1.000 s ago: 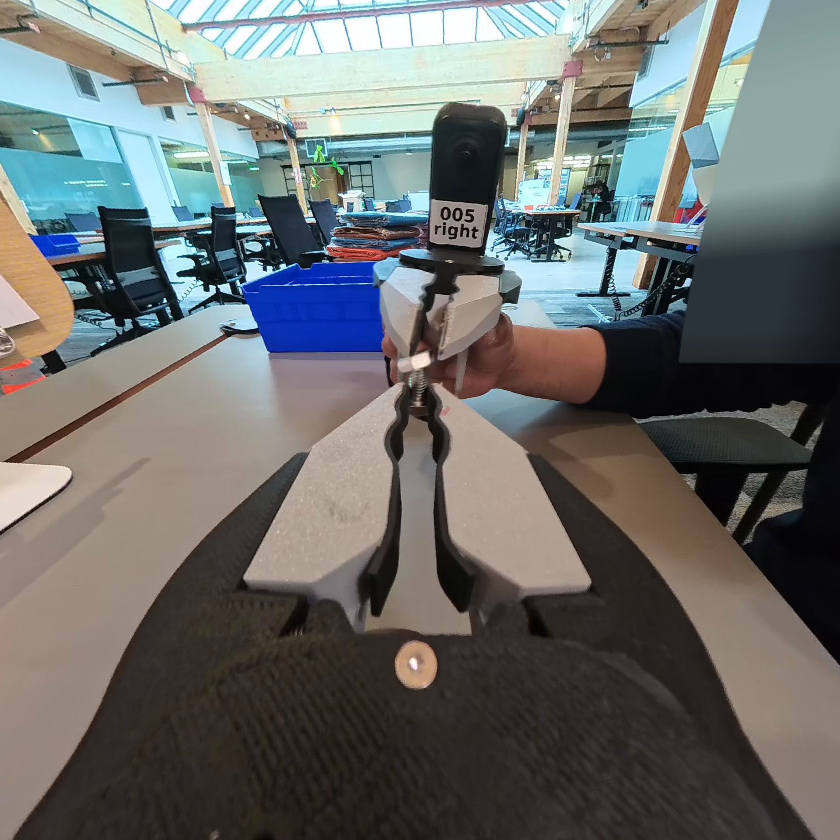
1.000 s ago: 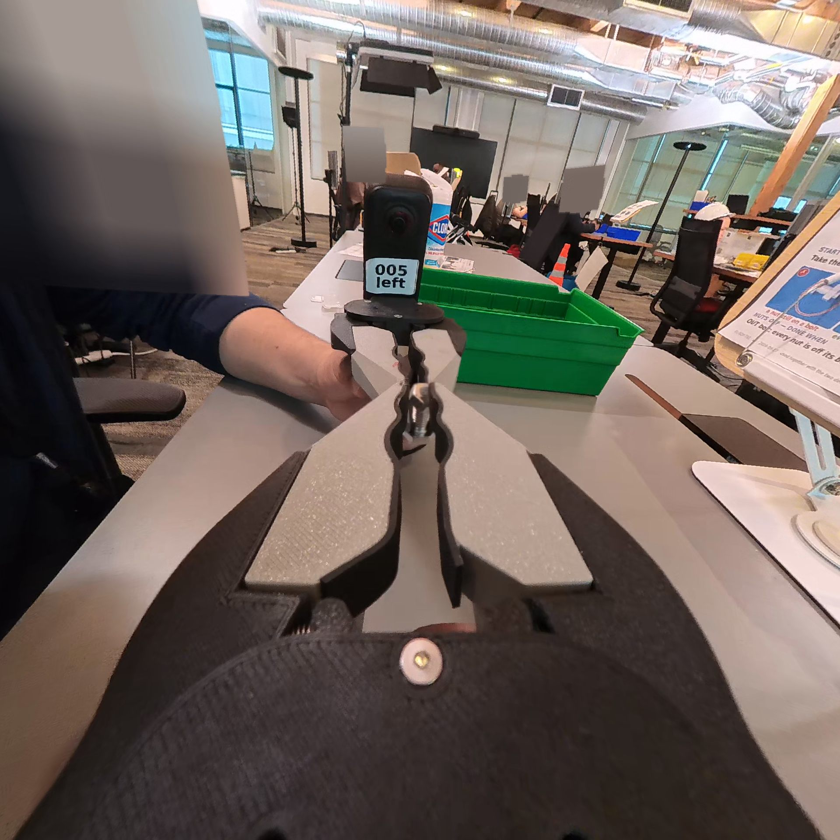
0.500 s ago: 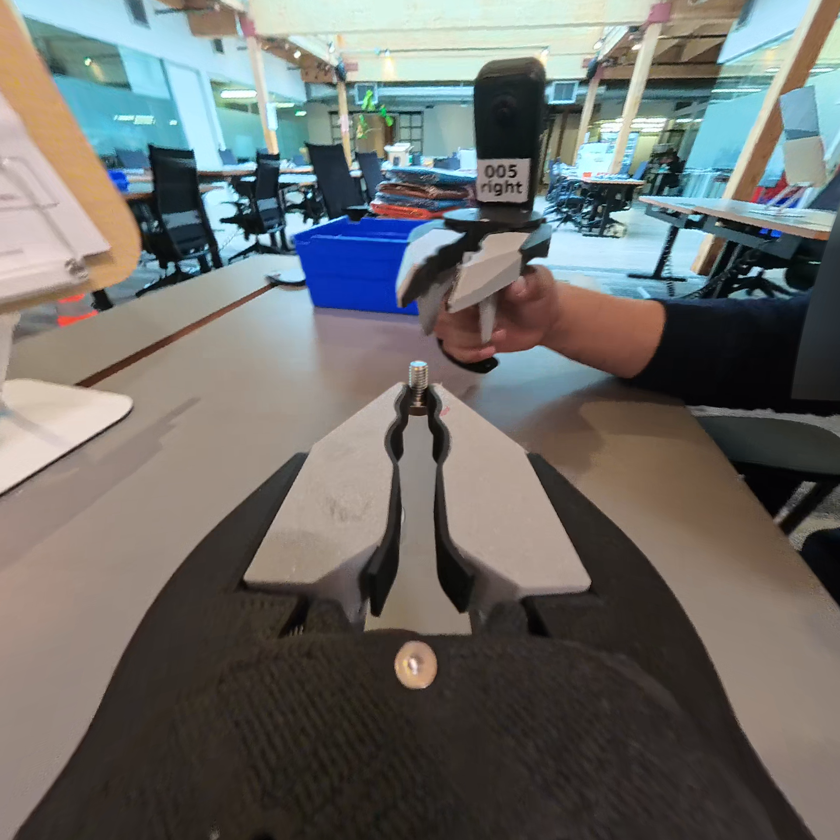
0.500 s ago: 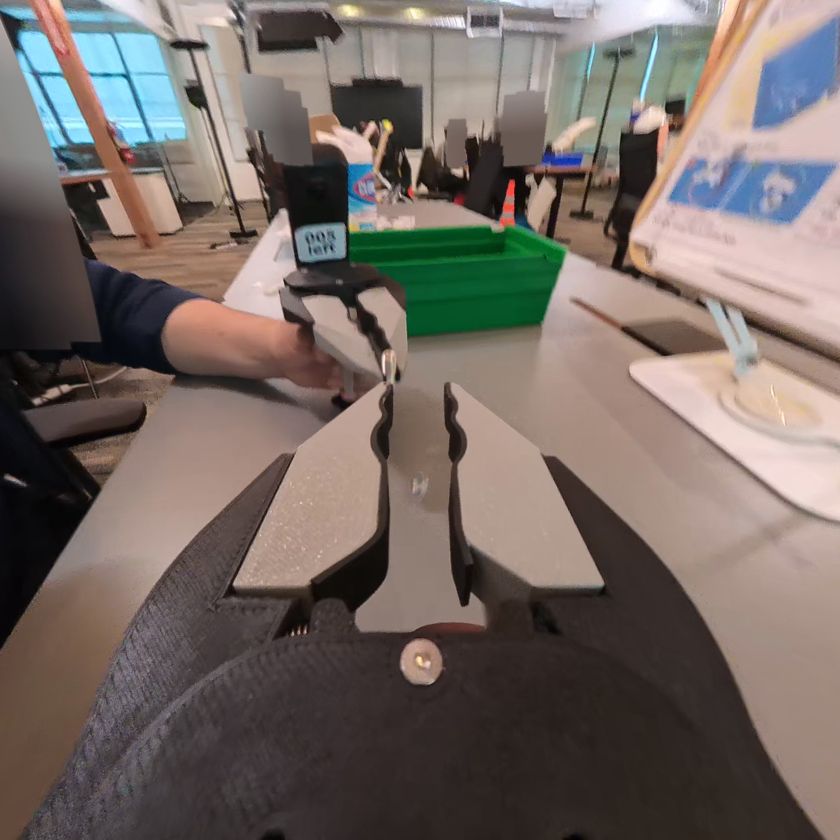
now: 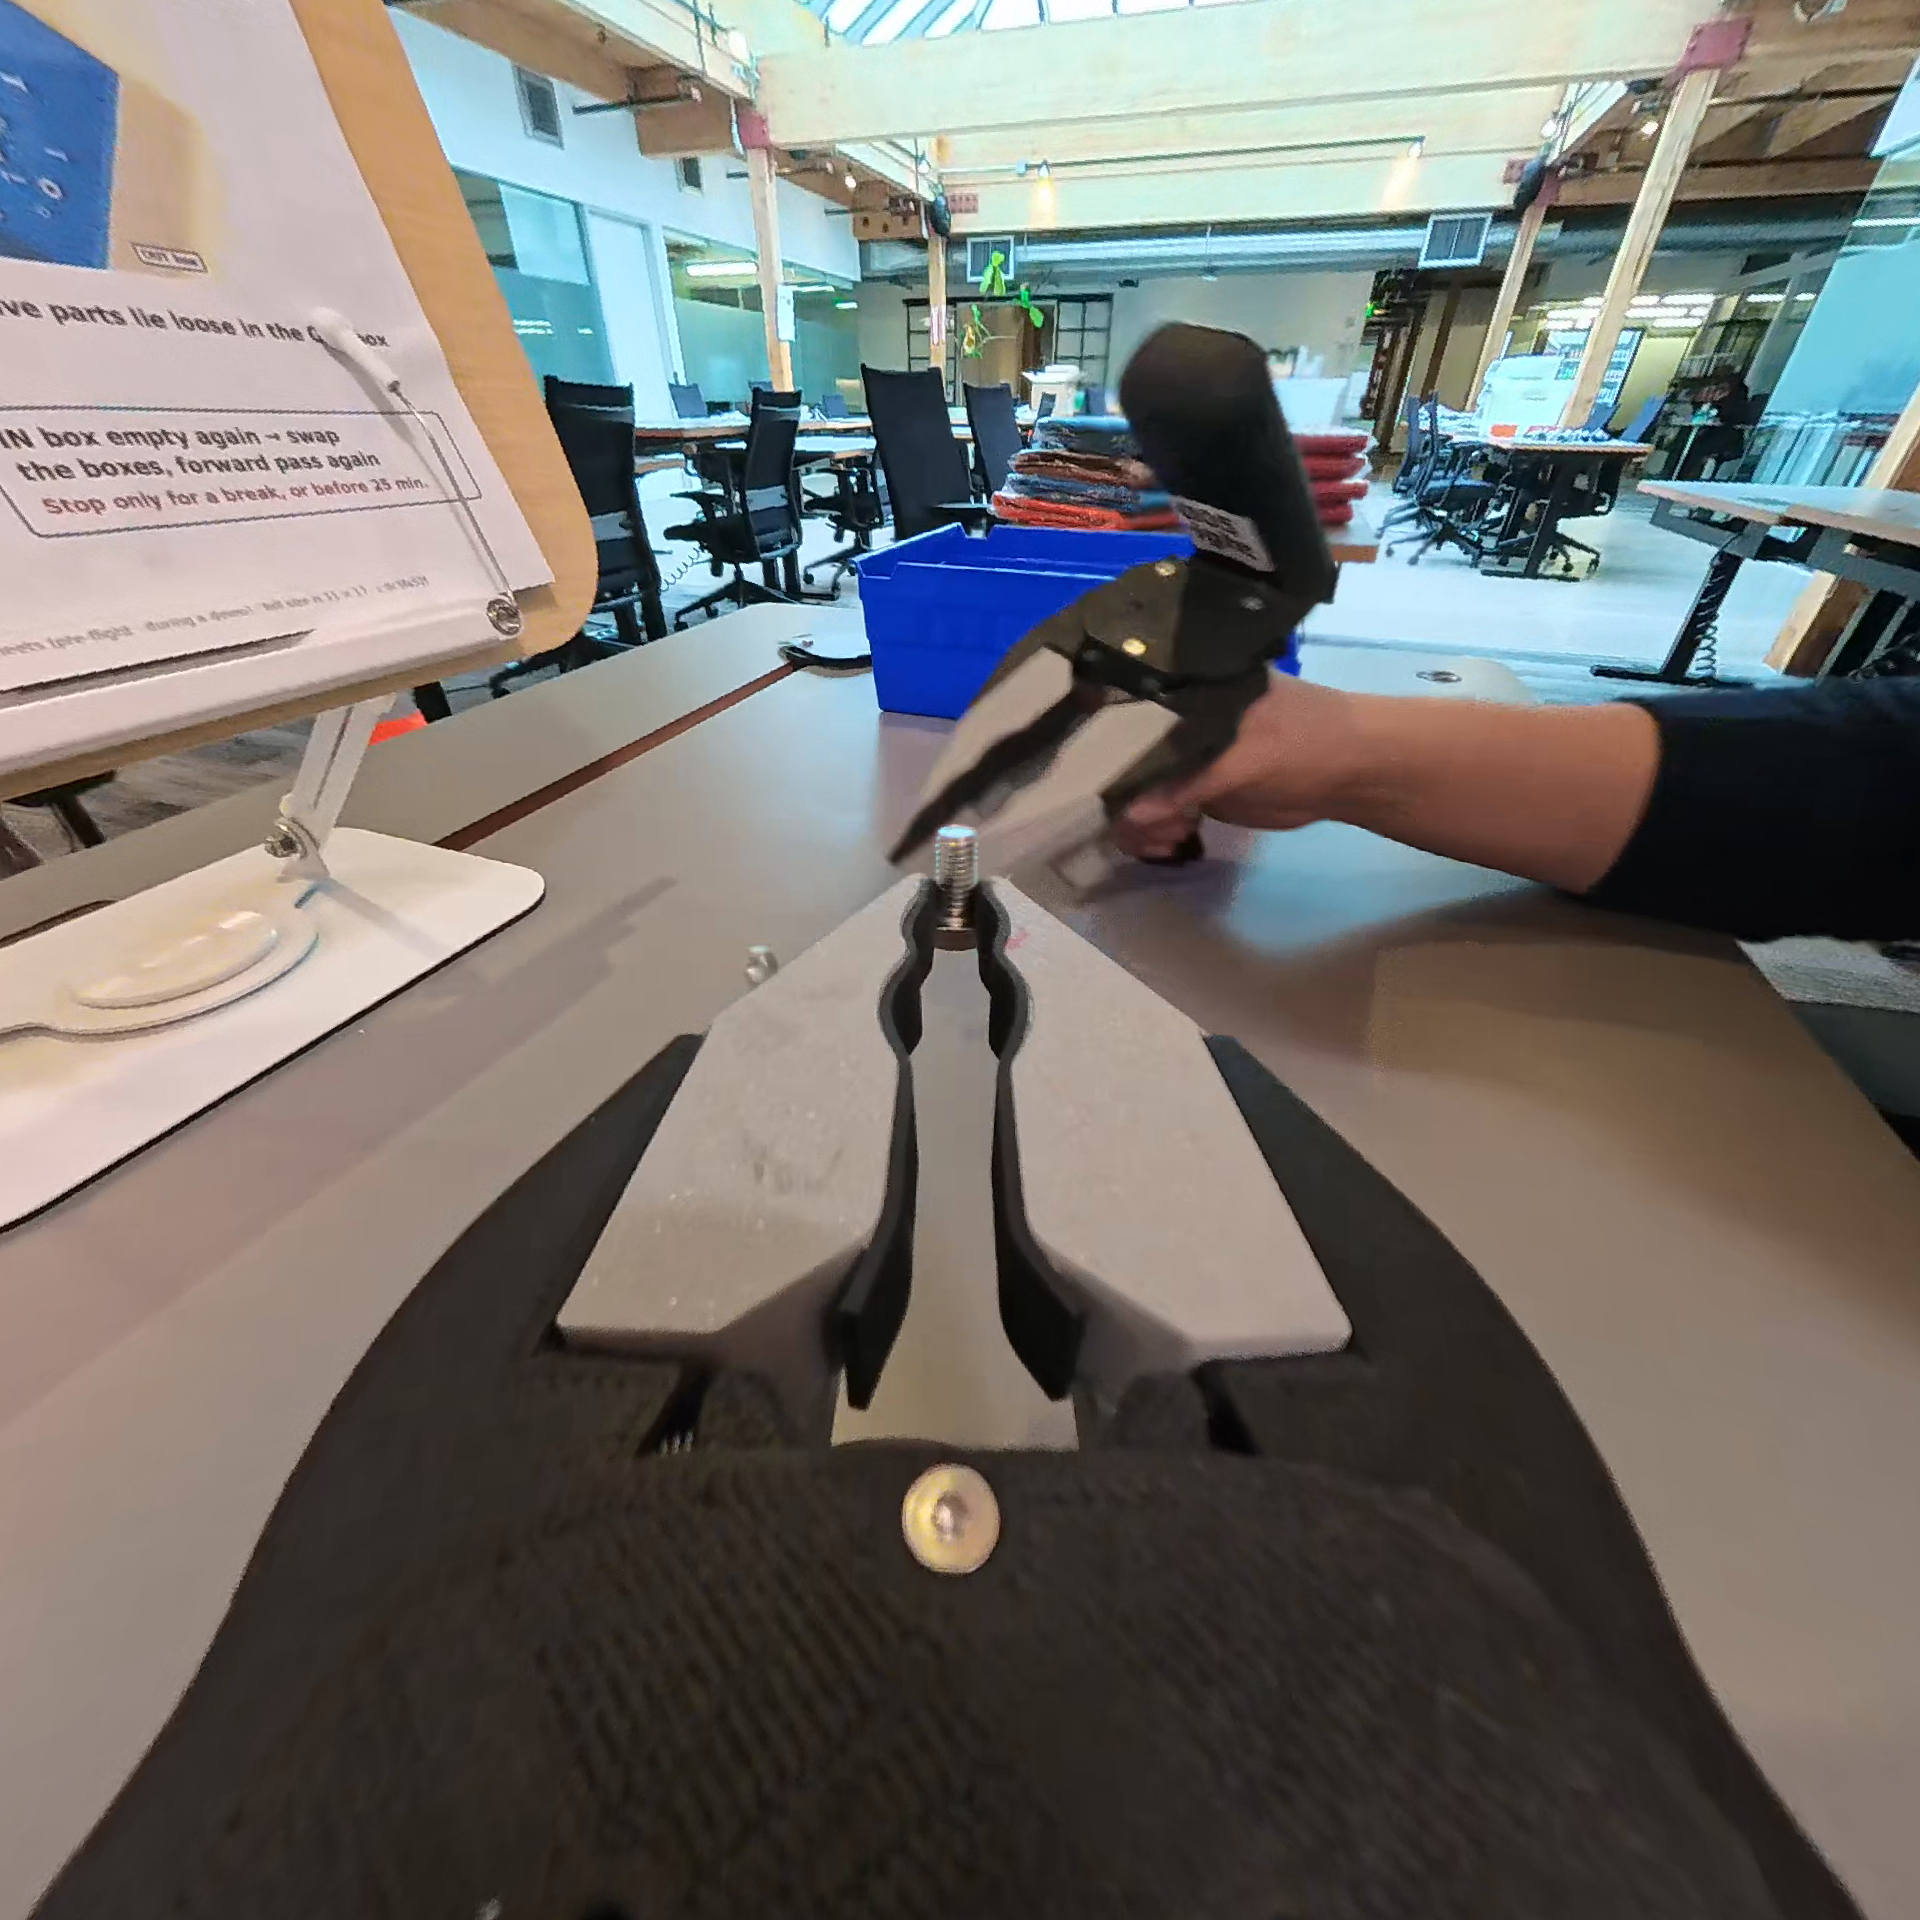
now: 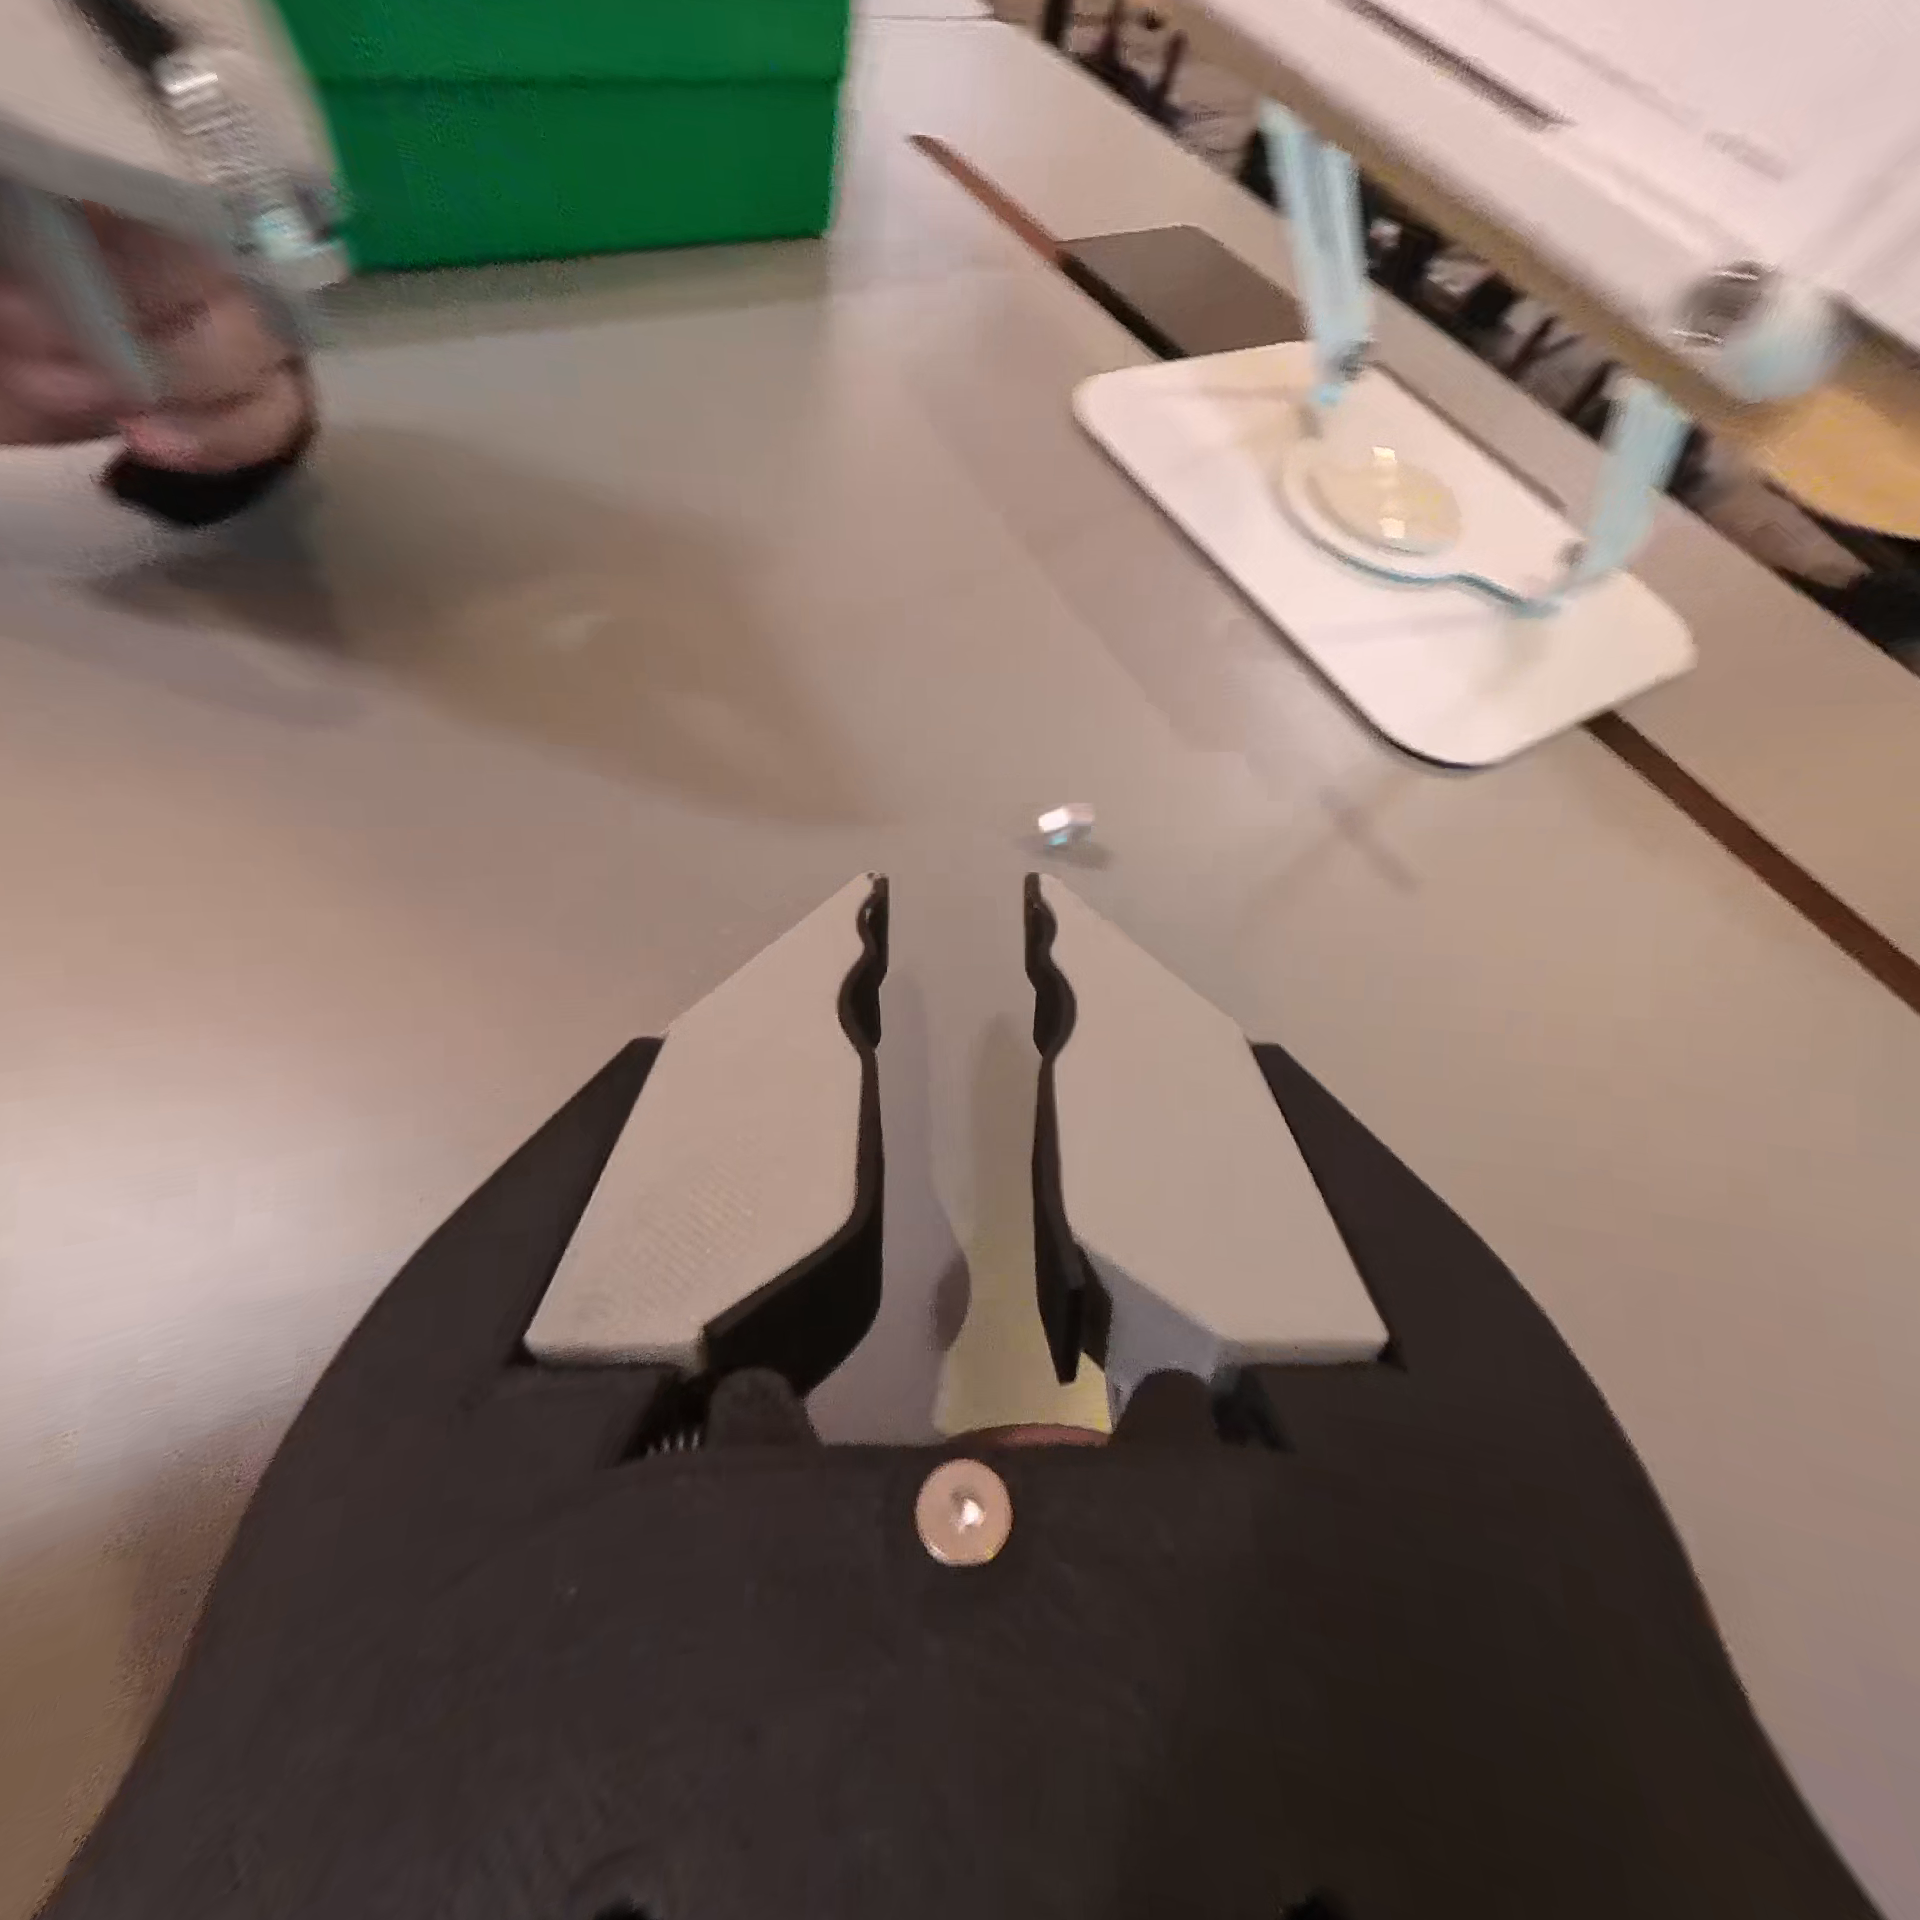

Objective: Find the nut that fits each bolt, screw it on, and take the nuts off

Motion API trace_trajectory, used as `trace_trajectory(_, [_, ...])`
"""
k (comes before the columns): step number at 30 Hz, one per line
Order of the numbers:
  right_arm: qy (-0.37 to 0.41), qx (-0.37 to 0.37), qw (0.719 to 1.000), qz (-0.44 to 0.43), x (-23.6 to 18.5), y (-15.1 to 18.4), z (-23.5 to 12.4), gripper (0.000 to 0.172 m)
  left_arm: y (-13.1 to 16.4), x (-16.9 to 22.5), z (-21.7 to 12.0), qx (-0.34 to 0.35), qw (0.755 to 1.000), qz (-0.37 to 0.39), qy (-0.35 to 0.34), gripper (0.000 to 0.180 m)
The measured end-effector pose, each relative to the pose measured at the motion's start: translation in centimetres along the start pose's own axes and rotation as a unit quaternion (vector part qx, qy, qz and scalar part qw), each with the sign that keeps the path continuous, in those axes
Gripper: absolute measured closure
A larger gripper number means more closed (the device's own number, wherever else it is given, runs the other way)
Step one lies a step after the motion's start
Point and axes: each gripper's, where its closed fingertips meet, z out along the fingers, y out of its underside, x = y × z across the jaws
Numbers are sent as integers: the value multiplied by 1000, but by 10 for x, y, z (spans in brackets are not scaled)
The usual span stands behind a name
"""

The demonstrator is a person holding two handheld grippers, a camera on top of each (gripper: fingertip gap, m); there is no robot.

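On the grey tabletop we see a white stand base at left, then a loose nut. Our left gripper clamps an upright bolt; our right gripper hovers, jaws moderately apart, gripping nothing.

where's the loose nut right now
The nut lies on the grey table in the right wrist view, just beyond the open right gripper, near the white stand base.

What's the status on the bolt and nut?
Left claw shut on bolt. Right claw open, empty. Nut loose on table. Nothing in the way.
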Motion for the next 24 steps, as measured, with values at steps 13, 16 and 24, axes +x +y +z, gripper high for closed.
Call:
trace_trajectory(13, [-43, -120, 987, 97, 79, 34, 62, 172, 10, 0, 5, -11, 1000, -17, 11, 175])
trace_trajectory(16, [-44, -119, 988, 87, 75, 36, 58, 172, 10, 1, 6, -13, 1000, -16, 14, 175])
trace_trajectory(24, [-75, -37, 993, 88, 71, 17, 19, 152, 9, 4, 6, -9, 1000, -17, 21, 175])
